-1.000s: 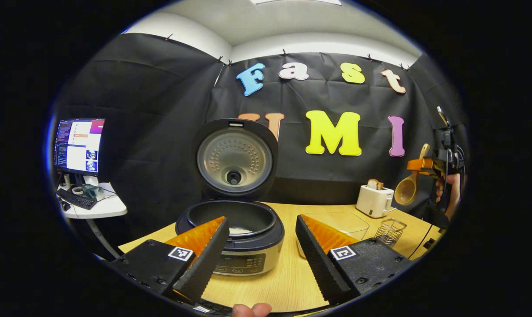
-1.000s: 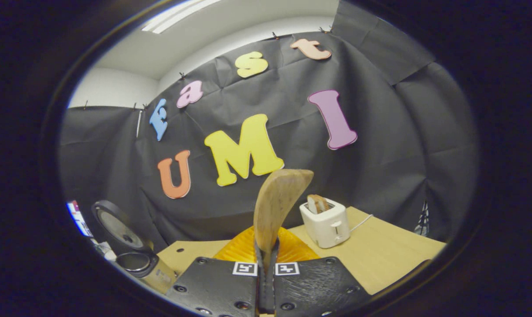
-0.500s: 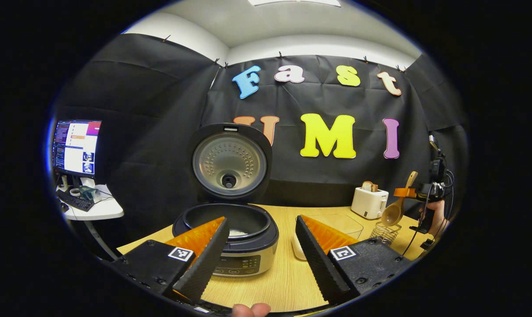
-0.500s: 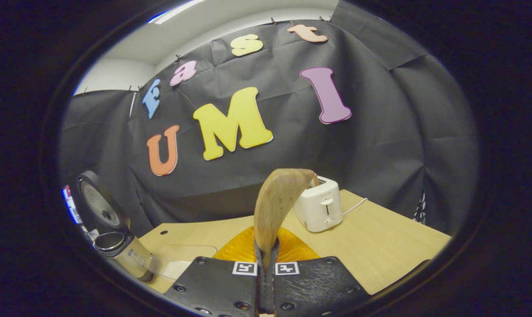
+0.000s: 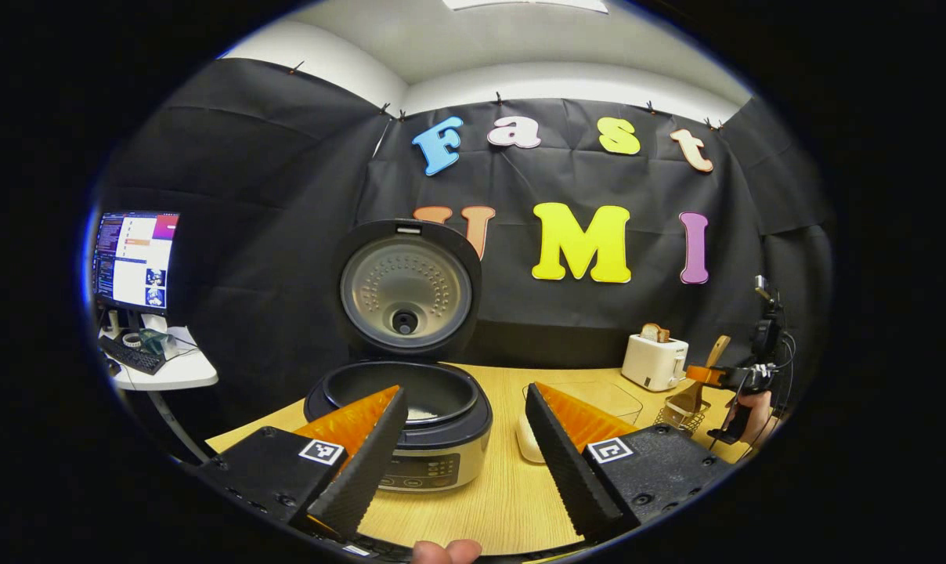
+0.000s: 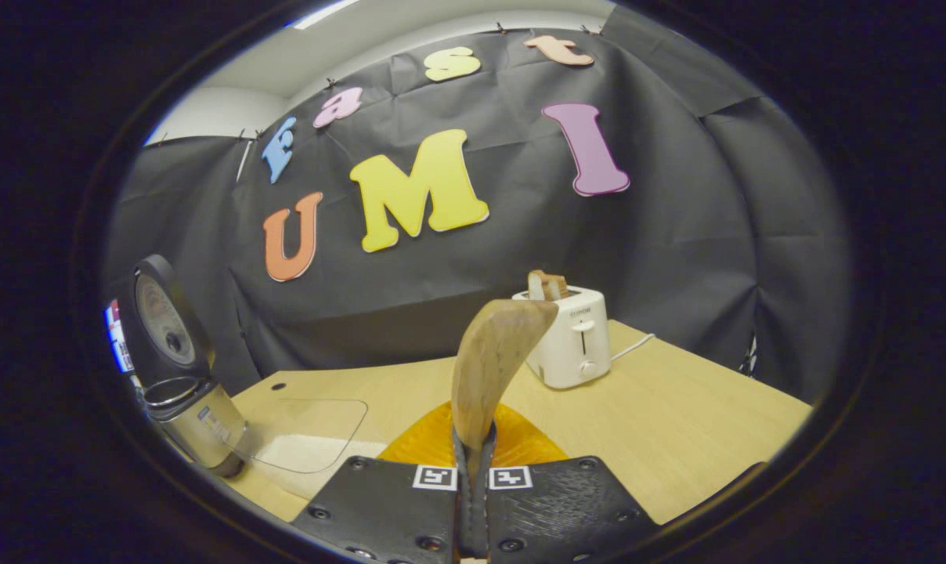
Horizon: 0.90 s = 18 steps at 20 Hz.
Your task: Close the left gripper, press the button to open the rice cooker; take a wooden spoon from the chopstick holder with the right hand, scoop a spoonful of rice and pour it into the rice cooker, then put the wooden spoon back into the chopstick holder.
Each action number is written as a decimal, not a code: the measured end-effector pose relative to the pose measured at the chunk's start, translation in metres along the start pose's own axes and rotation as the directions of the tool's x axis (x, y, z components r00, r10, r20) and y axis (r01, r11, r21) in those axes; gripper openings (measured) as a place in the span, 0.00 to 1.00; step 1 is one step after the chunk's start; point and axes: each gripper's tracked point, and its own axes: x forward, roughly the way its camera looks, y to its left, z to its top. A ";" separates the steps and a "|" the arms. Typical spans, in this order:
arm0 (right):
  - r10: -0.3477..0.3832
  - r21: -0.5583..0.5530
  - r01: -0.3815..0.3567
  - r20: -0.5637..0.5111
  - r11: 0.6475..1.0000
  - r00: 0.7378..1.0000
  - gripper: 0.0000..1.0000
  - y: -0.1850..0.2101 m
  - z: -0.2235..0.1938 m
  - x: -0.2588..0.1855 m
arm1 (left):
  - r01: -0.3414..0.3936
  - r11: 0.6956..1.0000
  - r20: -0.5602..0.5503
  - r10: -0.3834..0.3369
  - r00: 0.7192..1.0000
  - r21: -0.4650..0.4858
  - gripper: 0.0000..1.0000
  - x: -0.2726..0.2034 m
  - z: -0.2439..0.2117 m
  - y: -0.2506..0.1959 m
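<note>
Between the right hand-held gripper's (image 6: 473,501) pinching fingers, the wooden spoon (image 6: 490,368) stands upright.

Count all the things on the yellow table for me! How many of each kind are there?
Rice cooker: 1
Toaster: 1
Clear rice container: 1
Wire chopstick holder: 1
Wooden spoon, held in the right gripper: 1
Total: 5
</note>
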 end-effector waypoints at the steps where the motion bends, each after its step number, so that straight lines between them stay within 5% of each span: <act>1: -0.002 0.011 0.002 0.000 1.000 1.000 0.00 -0.001 -0.002 0.001 | 0.002 1.000 -0.001 -0.002 1.000 0.001 0.97 0.000 -0.001 0.000; 11: -0.021 0.062 0.022 -0.020 0.998 1.000 0.10 -0.018 -0.013 0.008 | 0.011 1.000 -0.008 -0.011 1.000 0.014 0.97 0.001 -0.004 -0.007; 15: -0.013 0.072 0.015 -0.028 0.997 1.000 0.40 -0.024 -0.015 0.003 | 0.019 1.000 -0.014 -0.019 1.000 0.021 0.97 0.002 -0.005 -0.013; 16: -0.016 0.074 0.017 -0.021 0.997 1.000 0.61 -0.025 -0.013 0.000 | 0.026 0.999 -0.016 -0.025 1.000 0.024 0.97 0.002 -0.005 -0.017; 18: -0.040 0.066 0.041 -0.023 0.997 0.999 0.76 -0.032 -0.015 -0.006 | 0.036 0.999 -0.007 -0.036 0.999 0.026 0.97 0.000 -0.002 -0.024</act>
